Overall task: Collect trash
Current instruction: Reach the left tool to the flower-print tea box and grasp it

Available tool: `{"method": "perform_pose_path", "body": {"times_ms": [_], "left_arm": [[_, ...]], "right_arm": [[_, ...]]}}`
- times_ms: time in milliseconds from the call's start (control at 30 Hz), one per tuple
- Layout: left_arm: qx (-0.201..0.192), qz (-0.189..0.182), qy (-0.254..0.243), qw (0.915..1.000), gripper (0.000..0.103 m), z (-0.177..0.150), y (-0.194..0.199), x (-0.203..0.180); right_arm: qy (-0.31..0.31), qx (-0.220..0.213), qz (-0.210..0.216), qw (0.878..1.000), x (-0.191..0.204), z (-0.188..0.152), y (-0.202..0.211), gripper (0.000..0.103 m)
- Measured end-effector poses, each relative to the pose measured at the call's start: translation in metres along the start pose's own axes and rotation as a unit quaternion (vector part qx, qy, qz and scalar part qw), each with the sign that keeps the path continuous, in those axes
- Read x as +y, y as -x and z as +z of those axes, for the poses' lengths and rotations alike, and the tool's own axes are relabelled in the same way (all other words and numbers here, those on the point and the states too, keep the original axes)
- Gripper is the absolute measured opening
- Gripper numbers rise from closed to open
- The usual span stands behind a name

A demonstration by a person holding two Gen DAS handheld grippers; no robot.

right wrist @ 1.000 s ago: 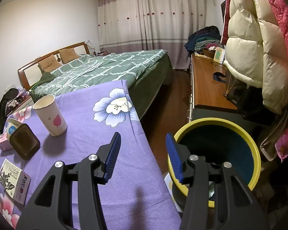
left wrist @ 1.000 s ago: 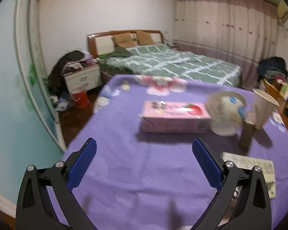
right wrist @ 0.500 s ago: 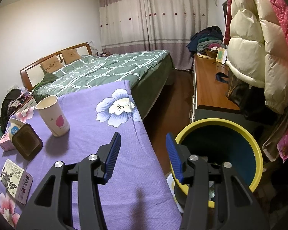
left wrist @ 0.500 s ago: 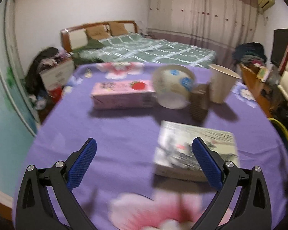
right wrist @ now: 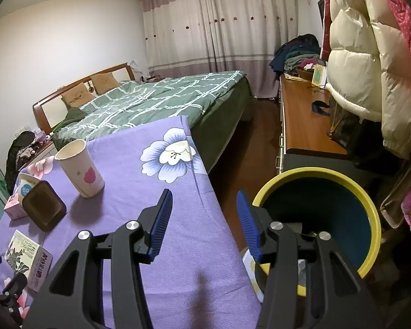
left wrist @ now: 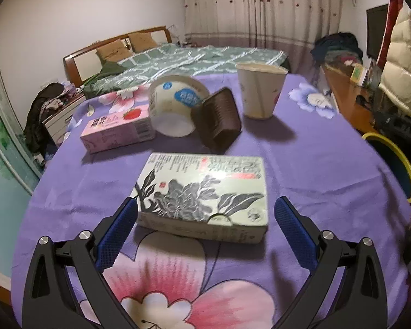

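Observation:
A flat green box with a black flower print (left wrist: 205, 192) lies on the purple flowered tablecloth (left wrist: 315, 164). My left gripper (left wrist: 205, 227) is open, its blue pads on either side of the box's near end, not touching. Behind stand a pink carton (left wrist: 117, 131), a tipped white bowl (left wrist: 175, 107), a brown tray (left wrist: 219, 122) and a paper cup (left wrist: 260, 93). My right gripper (right wrist: 204, 219) is open and empty over the table's right edge, beside a yellow-rimmed blue bin (right wrist: 328, 213). The cup (right wrist: 79, 167), tray (right wrist: 43, 205) and green box (right wrist: 27, 257) also show in the right wrist view.
A bed with a green checked cover (right wrist: 156, 101) lies beyond the table. A wooden sideboard (right wrist: 304, 120) runs along the right wall with padded coats (right wrist: 370, 68) hanging above. The bin also shows at the right edge of the left wrist view (left wrist: 391, 159). A nightstand (left wrist: 57, 118) stands far left.
My left gripper has swung right and moved down to the green box, which now sits between its open pads. My right gripper has barely moved.

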State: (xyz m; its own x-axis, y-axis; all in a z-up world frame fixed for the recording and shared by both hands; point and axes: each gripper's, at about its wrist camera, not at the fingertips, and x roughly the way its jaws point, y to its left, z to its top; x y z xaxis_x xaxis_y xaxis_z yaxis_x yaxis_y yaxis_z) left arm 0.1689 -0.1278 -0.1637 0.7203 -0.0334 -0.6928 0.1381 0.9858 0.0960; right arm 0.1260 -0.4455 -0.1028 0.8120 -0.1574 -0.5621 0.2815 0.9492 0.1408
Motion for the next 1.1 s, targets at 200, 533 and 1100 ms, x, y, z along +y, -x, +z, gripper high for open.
{"method": "perform_pose_path", "body": {"times_ms": [200, 533, 1100], "left_arm": [[0.024, 0.01, 0.003, 0.9997, 0.098, -0.004, -0.005, 0.02], [0.036, 0.084, 0.037, 0.9951, 0.098, -0.016, -0.003, 0.09], [0.053, 0.033, 0.064, 0.996, 0.098, 0.028, -0.033, 0.064]], "right_arm": [[-0.006, 0.003, 0.008, 1.0, -0.002, 0.0, -0.002, 0.047], [-0.005, 0.004, 0.007, 1.0, -0.003, 0.0, -0.002, 0.047], [-0.006, 0.006, 0.01, 1.0, -0.004, -0.001, -0.004, 0.048]]}}
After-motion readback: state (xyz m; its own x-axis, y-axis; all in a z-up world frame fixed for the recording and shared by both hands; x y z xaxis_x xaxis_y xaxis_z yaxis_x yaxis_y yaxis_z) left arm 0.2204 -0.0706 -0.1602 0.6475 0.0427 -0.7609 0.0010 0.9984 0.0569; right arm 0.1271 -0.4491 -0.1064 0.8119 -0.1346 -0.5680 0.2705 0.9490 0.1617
